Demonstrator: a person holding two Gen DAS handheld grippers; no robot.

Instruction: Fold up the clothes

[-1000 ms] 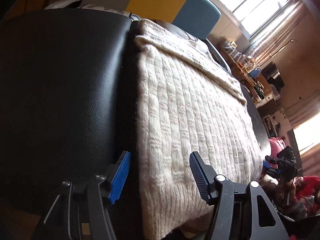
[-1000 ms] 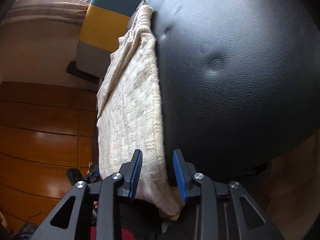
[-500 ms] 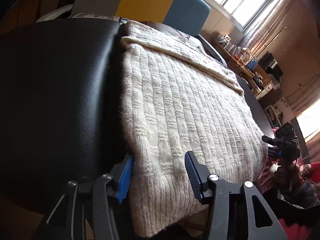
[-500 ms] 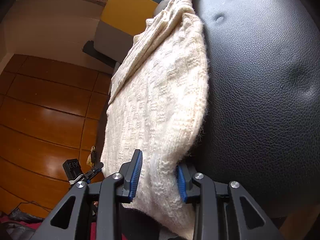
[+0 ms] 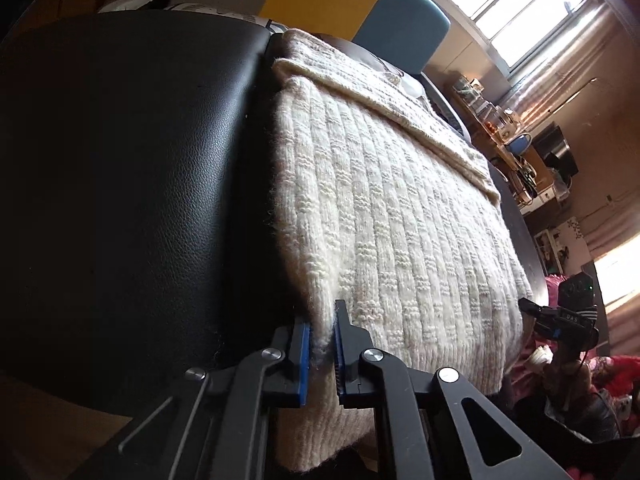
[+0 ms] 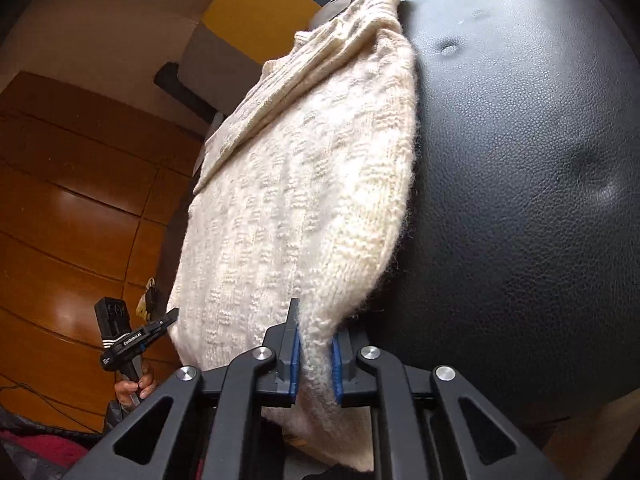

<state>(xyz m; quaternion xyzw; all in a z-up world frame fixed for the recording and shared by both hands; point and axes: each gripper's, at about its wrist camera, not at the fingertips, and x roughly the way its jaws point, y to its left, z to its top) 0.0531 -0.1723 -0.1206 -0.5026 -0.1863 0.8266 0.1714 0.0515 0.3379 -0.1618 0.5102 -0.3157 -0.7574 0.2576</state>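
— Between the left gripper's [image 5: 322, 354] blue-padded fingers [image 5: 304, 354], what do you see?

— A pinched fold of the cream knit sweater [image 5: 392, 240], at its near left corner. Those fingers are closed tight on the wool, with only the thickness of the fabric between the pads.

— And the right gripper [image 6: 314, 364]?

— Much the same: its fingers [image 6: 295, 364] clamp the sweater's near right corner, and the knit bunches up and rises from the pads in a raised ridge (the edge there looks lifted clear of the surface below it).

— Where does the rest of the sweater lie?

— Spread flat and lengthwise over a black leather cushion [image 5: 132, 184], its ribbed hem hanging over the near edge. At the far end a folded-over band of the knit lies across the body. From the right wrist view the dimpled black leather [image 6: 520, 200] fills the space to the right of the garment.

— Anything further out?

— Beyond the cushion stands a panel in yellow and blue [image 5: 352, 4], with a bright window [image 5: 516, 12] to its right and a cluttered shelf [image 5: 508, 136] under it. On the other side, wooden cabinet doors [image 6: 68, 216] fill the background, and a hand [image 6: 134, 388] holds the left gripper's handle low down beside the sweater's edge.
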